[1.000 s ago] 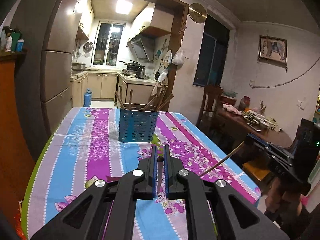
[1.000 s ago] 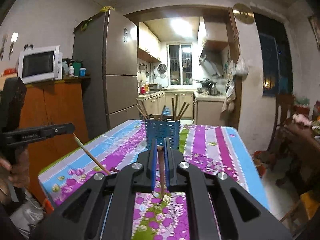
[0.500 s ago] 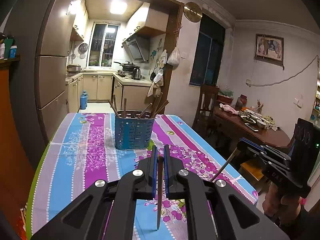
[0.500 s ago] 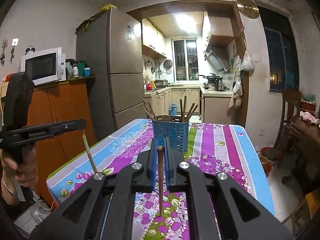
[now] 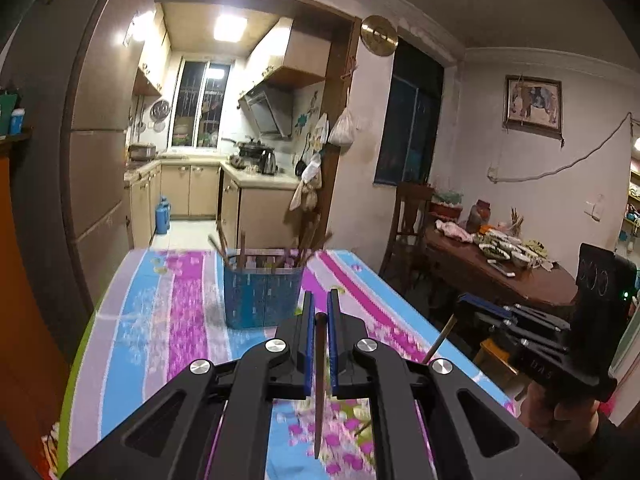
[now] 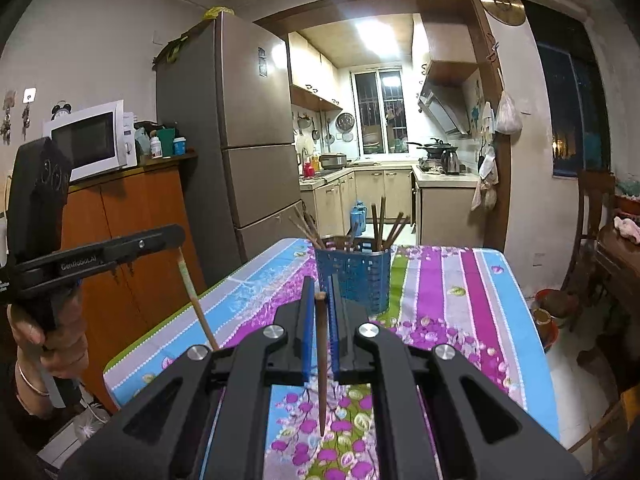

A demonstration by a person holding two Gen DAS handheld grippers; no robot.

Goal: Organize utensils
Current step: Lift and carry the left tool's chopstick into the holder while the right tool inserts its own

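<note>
Above table: both claws clamped w/ chopstick each

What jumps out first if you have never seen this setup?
Each hand-held gripper, left and right, pinches a single dark chopstick hanging point-down over a bright striped floral tablecloth. Ahead, mid-table, stands a blue slotted holder already bristling with chopsticks, with a lit kitchen beyond.

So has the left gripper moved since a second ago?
Yes. Seen from the right wrist camera, the left gripper has risen against the orange cabinet, lifting its chopstick off the table.
</note>
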